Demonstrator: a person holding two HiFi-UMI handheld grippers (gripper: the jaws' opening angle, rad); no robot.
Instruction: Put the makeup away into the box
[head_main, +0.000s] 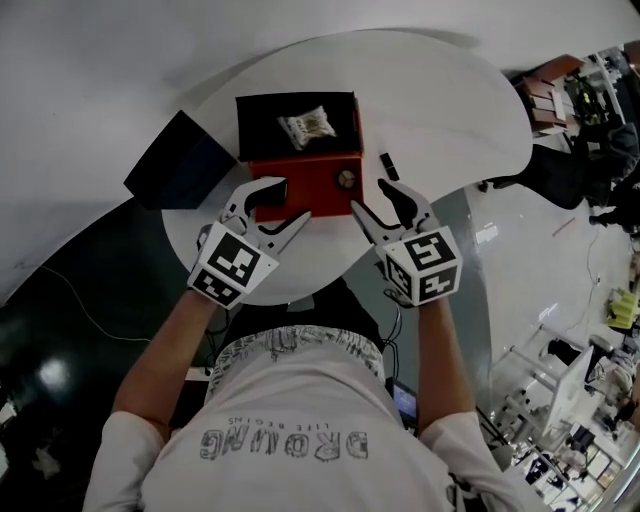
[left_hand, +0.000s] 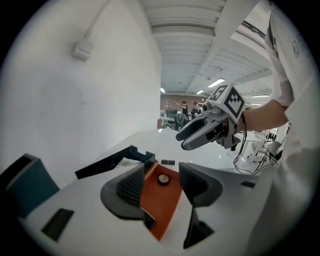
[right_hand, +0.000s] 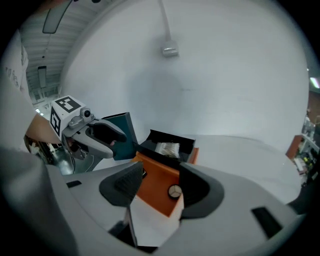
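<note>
Box stands open at upper centre, a round item on its orange flap. Left hand-held gripper and right hand-held gripper hover just below, jaws wide, empty.

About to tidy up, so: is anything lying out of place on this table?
Two things sit outside the black open box: a small round item on the orange flap, and a small black stick lying loose on the white round table beside it. Nothing looks spilled or damaged.

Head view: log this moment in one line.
left gripper: open, empty | right gripper: open, empty | black box: open, white packet inside | round item: on orange panel | black stick: on table
</note>
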